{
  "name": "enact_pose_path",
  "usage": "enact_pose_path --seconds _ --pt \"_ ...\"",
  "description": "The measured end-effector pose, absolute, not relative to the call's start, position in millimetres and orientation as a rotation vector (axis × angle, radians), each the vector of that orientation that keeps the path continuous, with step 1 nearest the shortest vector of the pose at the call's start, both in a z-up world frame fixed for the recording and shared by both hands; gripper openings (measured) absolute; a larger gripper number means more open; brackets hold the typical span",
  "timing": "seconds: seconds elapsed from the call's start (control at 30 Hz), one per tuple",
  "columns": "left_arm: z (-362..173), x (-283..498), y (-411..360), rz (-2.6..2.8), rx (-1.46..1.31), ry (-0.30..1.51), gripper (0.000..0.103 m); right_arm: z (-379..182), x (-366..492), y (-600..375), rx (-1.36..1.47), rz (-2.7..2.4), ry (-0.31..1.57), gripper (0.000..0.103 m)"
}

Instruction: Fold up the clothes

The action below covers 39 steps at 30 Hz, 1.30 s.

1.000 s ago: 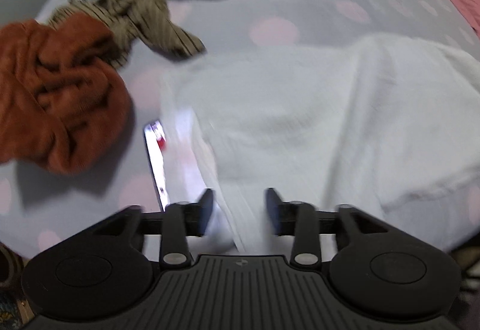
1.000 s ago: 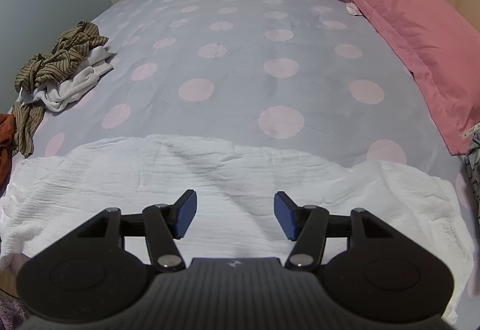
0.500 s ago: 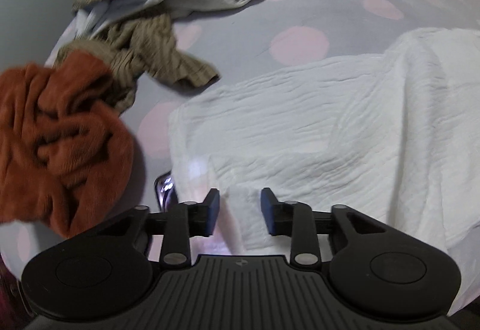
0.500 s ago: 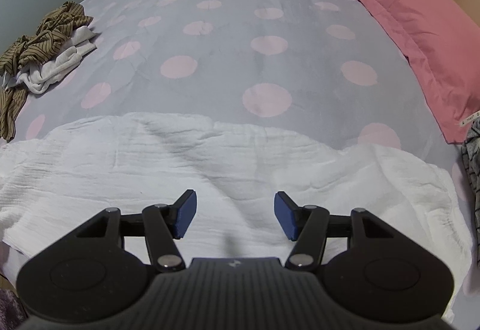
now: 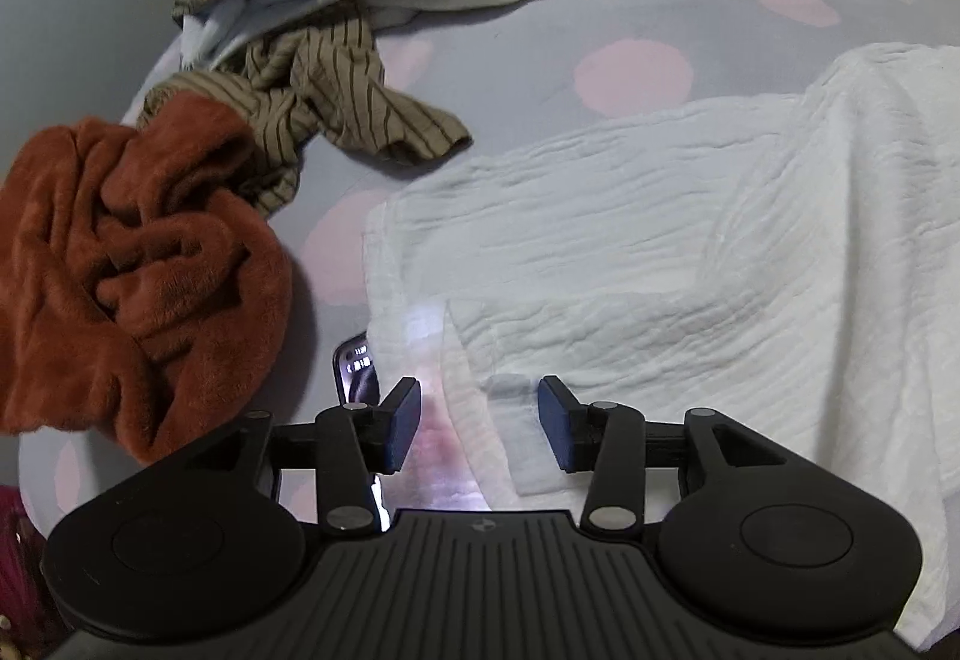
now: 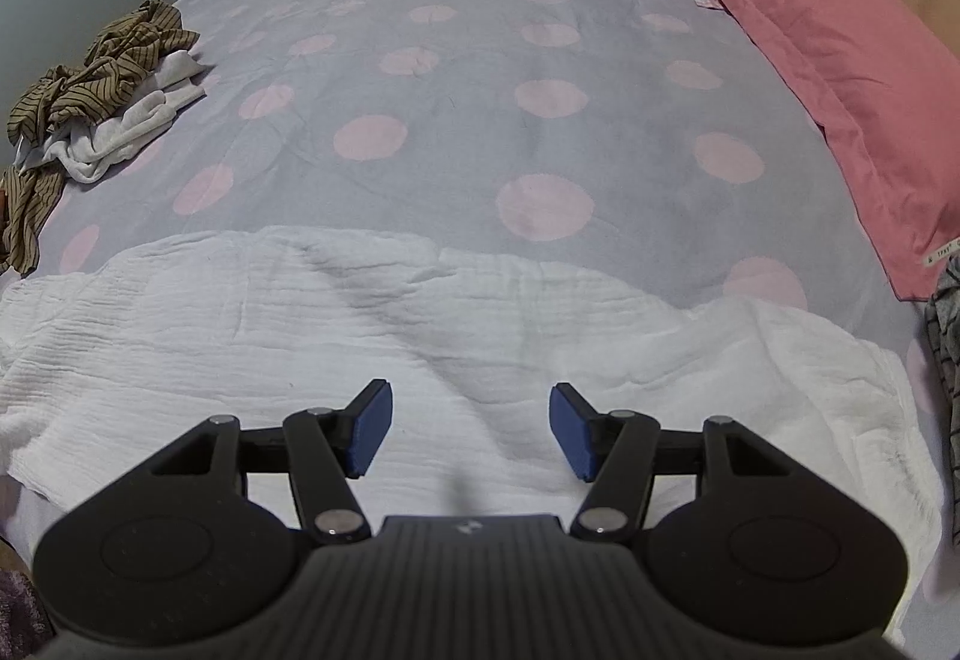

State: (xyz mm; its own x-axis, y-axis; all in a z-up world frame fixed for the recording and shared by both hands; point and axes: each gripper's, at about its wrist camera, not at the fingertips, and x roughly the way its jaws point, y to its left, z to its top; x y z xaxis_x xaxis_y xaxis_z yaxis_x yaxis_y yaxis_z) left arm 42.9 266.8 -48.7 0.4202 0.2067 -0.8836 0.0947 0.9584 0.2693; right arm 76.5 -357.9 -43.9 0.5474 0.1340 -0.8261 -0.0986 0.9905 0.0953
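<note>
2 grippers (left, right) gape over crinkled white cloth.

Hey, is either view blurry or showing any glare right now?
Left wrist view: sharp, but a bright glow shows through the white cloth by the phone, between the open fingers. Right wrist view: sharp, evenly lit, fisheye bending the bed edges.

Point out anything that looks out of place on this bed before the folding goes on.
A phone lies on the bed, its lit screen glowing through the near left corner of the white cloth covering most of it, between the open left gripper fingers. Folding could catch or drag it. The right gripper, also open, hovers over the cloth.
</note>
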Motion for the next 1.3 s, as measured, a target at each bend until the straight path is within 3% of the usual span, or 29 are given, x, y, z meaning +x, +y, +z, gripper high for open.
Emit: enact_pose_path --seconds 0.07,0.13,0.2,0.3,0.47,0.63,0.67,0.73,0.8,1.07,1.3 --pt "-50 44 268 0.066 0.278 1.148 0.034 -44 76 -358 0.038 0.133 0.982 0.062" --pt "-48 44 265 0.046 0.274 1.151 0.018 -43 76 -360 0.041 0.128 0.979 0.062" --pt "-43 43 260 0.043 0.302 1.137 0.008 -42 75 -361 0.043 0.123 0.976 0.062" --pt "-25 41 261 0.046 0.28 1.119 0.002 -43 75 -360 0.039 0.124 0.977 0.062" --pt "17 39 274 0.098 0.181 1.036 0.0 -44 76 -359 0.032 0.136 0.982 0.062" --pt "18 50 280 0.069 0.142 1.036 0.002 -47 78 -357 0.023 0.141 0.997 0.062" --pt "13 52 279 0.07 0.149 1.032 0.005 -48 78 -357 0.021 0.141 0.999 0.062" --pt "2 54 278 0.065 0.164 1.045 0.031 -49 78 -357 0.022 0.139 1.001 0.062" --pt "-9 55 279 0.057 0.156 1.06 0.043 -50 78 -357 0.022 0.137 1.004 0.062" --pt "-36 59 275 0.04 0.204 1.13 0.043 -57 80 -358 0.014 0.129 1.03 0.063" --pt "-44 56 269 0.027 0.256 1.146 0.007 -57 80 -358 0.007 0.139 1.03 0.063"
